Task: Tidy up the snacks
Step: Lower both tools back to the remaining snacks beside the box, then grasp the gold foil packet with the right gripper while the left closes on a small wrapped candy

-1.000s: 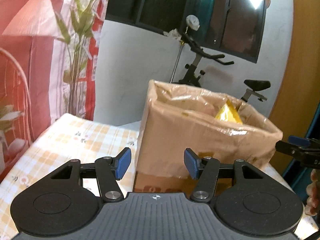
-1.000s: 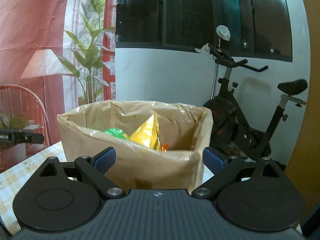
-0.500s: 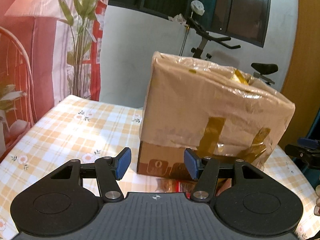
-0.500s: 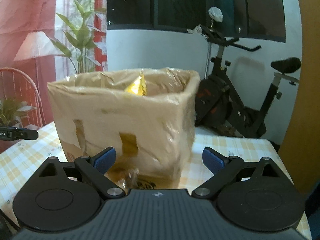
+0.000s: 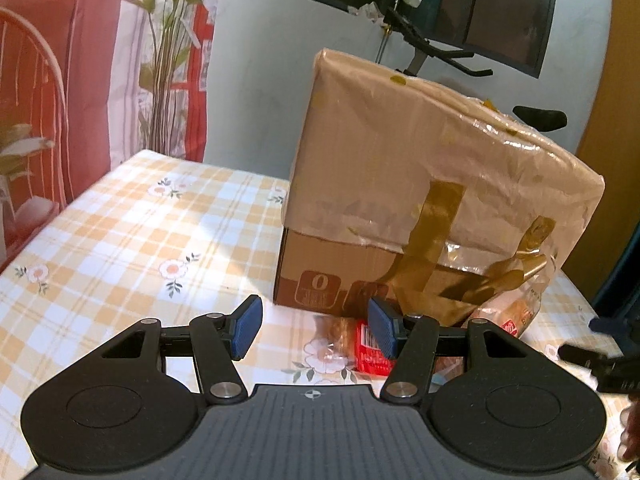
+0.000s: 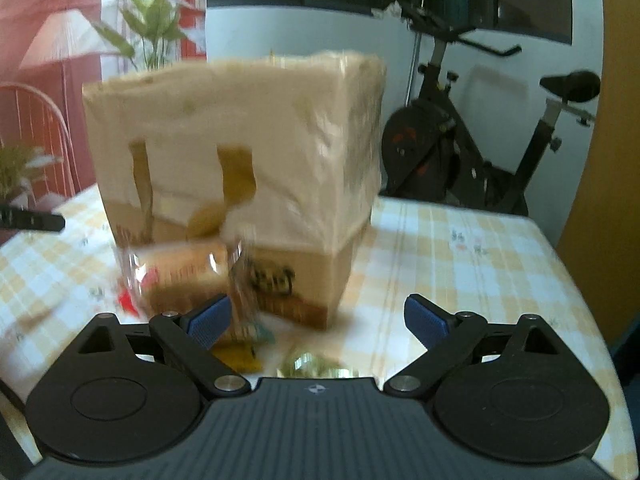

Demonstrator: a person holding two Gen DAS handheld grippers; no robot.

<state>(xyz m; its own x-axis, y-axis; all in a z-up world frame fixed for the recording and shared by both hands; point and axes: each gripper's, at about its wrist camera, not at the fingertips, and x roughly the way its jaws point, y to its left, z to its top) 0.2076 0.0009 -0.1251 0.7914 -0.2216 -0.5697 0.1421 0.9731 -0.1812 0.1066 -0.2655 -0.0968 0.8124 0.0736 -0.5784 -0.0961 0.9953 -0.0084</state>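
A tall cardboard box [image 5: 420,200] lined with plastic and brown tape stands on the checked tablecloth [image 5: 140,232]; it also shows in the right wrist view [image 6: 260,152]. My left gripper [image 5: 314,330] is open and empty, low in front of the box, with a clear-wrapped red-labelled snack [image 5: 360,346] lying between its fingers. A clear pack of biscuits [image 5: 516,312] leans on the box's right corner. My right gripper [image 6: 318,322] is open and empty, low before the box; the biscuit pack [image 6: 180,276] sits by its left finger, and a yellow packet [image 6: 236,354] and a shiny wrapper [image 6: 308,364] lie below.
An exercise bike [image 6: 480,148] stands behind the table on the right. A plant [image 5: 168,60] and red curtain [image 5: 60,60] are at the left. The right gripper's tip [image 5: 600,356] shows at the left view's right edge.
Both grippers have dropped from above the box's open top to table level. The box's inside is now hidden, and snacks lying on the table have come into view.
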